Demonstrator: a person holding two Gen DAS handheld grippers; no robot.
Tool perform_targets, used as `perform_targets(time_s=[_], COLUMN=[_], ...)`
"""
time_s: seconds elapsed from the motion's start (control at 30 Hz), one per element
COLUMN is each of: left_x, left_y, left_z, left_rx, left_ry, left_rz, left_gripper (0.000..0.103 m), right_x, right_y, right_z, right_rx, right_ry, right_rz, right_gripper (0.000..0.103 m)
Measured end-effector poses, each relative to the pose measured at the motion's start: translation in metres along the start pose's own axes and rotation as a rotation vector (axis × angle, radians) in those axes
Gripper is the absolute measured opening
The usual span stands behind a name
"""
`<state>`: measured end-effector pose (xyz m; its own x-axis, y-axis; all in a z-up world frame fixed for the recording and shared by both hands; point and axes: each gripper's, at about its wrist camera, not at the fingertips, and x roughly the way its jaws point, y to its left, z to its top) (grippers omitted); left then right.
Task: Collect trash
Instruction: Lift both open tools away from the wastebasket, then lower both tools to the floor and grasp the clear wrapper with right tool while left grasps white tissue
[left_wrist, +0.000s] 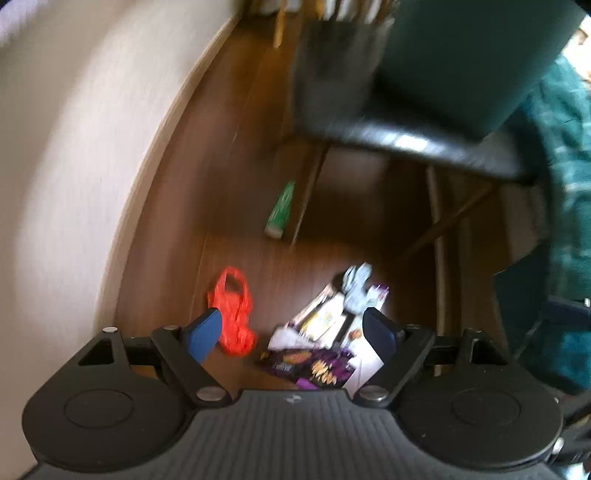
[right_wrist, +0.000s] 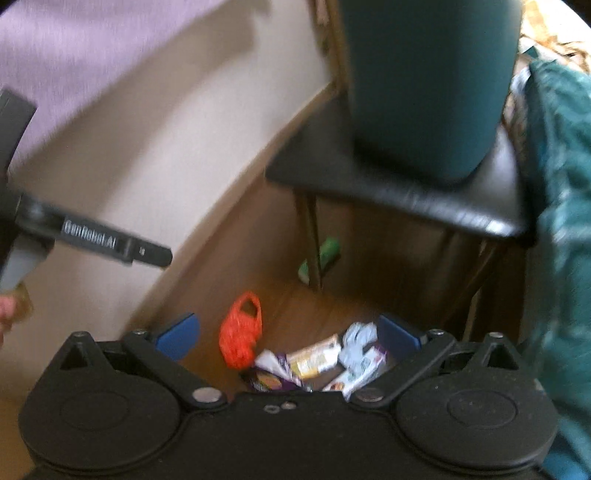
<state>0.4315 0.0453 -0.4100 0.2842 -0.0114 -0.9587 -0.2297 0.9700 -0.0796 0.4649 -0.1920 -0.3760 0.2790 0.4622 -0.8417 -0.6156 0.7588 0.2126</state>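
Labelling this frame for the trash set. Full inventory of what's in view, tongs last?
Orange-red plastic mesh bag: 1, orange-red, on the floor left of the wrapper pile.
Pile of crumpled wrappers: count unclear through blur; purple, white, yellow, pale blue; on the floor in front of the chair.
Green tube-shaped package: 1, green, on the floor by a chair leg.
Dark teal plastic bin: 1, teal, standing on the chair seat.
Black padded chair: 1, black seat, brown legs, near the wall.
Brown wooden floor: 1, brown.
Cream wall: 1, cream, left side.
Teal patterned fabric: 1, teal, right edge.
Left tongs: 1, black with blue pads, open, above the trash.
Right tongs: 1, black with blue pads, open.
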Motion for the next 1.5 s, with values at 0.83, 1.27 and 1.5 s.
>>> perform_targets(time_s=[0.83, 1.27, 1.5], left_x=[0.282, 0.358, 0.404], left_y=[0.020, 0.021, 0.000], left_z=[-0.065, -0.040, -0.059], left_rx=[-0.176, 0.255, 0.365], left_ry=[0.250, 0.306, 0.423], left_rz=[-0.039, -0.172, -0.298], left_gripper=[0.083, 0.083, 0.084], right_x=[0.310, 0.364, 0.395], right_y=[0.041, 0.037, 0.038], right_z=[-0.228, -0.266, -0.281], right_rx=[-0.099, -0.126, -0.122], right_ry=[0.430, 0.515, 0.544], right_rz=[0.152, 0.269, 0.280], right_gripper=[0.079, 0.078, 0.075])
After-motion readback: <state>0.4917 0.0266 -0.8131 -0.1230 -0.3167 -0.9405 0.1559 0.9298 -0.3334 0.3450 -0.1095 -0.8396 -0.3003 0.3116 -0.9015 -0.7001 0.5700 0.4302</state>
